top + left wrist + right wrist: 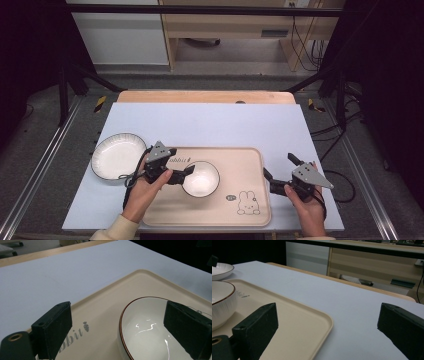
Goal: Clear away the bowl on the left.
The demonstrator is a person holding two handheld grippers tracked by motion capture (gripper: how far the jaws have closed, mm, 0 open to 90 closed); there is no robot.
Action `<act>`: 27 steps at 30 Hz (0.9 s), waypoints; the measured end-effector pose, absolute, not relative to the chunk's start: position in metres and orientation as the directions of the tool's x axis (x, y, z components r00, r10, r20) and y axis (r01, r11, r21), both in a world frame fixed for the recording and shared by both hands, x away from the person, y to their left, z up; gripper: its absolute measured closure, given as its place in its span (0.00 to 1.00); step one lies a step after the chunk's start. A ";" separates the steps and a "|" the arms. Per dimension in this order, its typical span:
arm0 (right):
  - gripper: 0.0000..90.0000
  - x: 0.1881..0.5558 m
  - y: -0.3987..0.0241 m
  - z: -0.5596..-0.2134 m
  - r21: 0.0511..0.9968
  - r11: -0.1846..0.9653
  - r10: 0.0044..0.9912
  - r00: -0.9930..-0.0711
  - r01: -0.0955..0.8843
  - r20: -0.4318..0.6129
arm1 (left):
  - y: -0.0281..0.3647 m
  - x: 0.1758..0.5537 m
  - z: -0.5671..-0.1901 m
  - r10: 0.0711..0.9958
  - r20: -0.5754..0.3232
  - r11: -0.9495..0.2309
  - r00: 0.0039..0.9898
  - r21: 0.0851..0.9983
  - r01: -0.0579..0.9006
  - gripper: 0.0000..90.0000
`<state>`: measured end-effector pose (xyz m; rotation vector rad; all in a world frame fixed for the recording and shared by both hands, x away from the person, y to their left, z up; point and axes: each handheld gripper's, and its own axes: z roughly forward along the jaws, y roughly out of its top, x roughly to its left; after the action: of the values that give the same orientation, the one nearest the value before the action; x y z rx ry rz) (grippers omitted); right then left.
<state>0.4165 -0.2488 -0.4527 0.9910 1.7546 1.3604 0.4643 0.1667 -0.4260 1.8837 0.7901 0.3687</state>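
Note:
A small white bowl [201, 178] with a dark rim stands on the left half of a beige tray [250, 200] printed with a rabbit. My left gripper [189, 172] is at the bowl's left side. In the left gripper view its jaws are open astride the rim of the bowl [145, 325], one over the inside and one outside above the tray [140, 285]; neither pad presses on it. My right gripper [278, 165] is held open just off the tray's right edge with nothing between its jaws. The right gripper view shows the tray's corner [299, 322] and the bowl [222, 302] at far left.
A larger white plate [117, 156] lies on the pale sheet [210, 125] left of the tray, close behind my left hand. The sheet covers a wooden table [205, 96]. Dark frame posts and cables stand around the table's sides.

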 end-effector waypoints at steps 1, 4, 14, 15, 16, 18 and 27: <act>0.04 0.417 -0.249 -0.453 0.976 0.158 0.882 -0.466 0.152 -0.070 | 0.168 0.464 -0.425 0.666 -0.091 -0.265 0.740 0.899 0.349 0.09; 0.04 0.417 -0.249 -0.453 0.976 0.158 0.882 -0.465 0.151 -0.071 | 0.172 0.464 -0.422 0.663 -0.086 -0.249 0.744 0.911 0.328 0.09; 0.04 0.415 -0.247 -0.453 0.976 0.159 0.882 -0.466 0.147 -0.074 | 0.192 0.456 -0.409 0.638 -0.025 -0.226 0.770 0.950 0.218 0.09; 0.04 0.414 -0.247 -0.452 0.976 0.159 0.882 -0.466 0.146 -0.074 | 0.195 0.456 -0.408 0.642 -0.022 -0.218 0.766 0.953 0.210 0.08; 0.04 0.414 -0.248 -0.452 0.976 0.161 0.882 -0.465 0.145 -0.076 | 0.198 0.455 -0.407 0.646 -0.026 -0.207 0.762 0.956 0.208 0.08; 0.04 0.414 -0.248 -0.452 0.976 0.161 0.882 -0.465 0.143 -0.077 | 0.205 0.456 -0.405 0.648 -0.020 -0.196 0.761 0.962 0.192 0.08; 0.04 0.413 -0.250 -0.451 0.979 0.151 0.884 -0.463 0.139 -0.071 | 0.229 0.452 -0.400 0.682 -0.001 -0.191 0.732 0.965 0.179 0.07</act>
<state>0.4135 -0.2496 -0.4511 0.9846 1.7394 1.3680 0.4517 0.2287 -0.3999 1.7381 0.6848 0.5226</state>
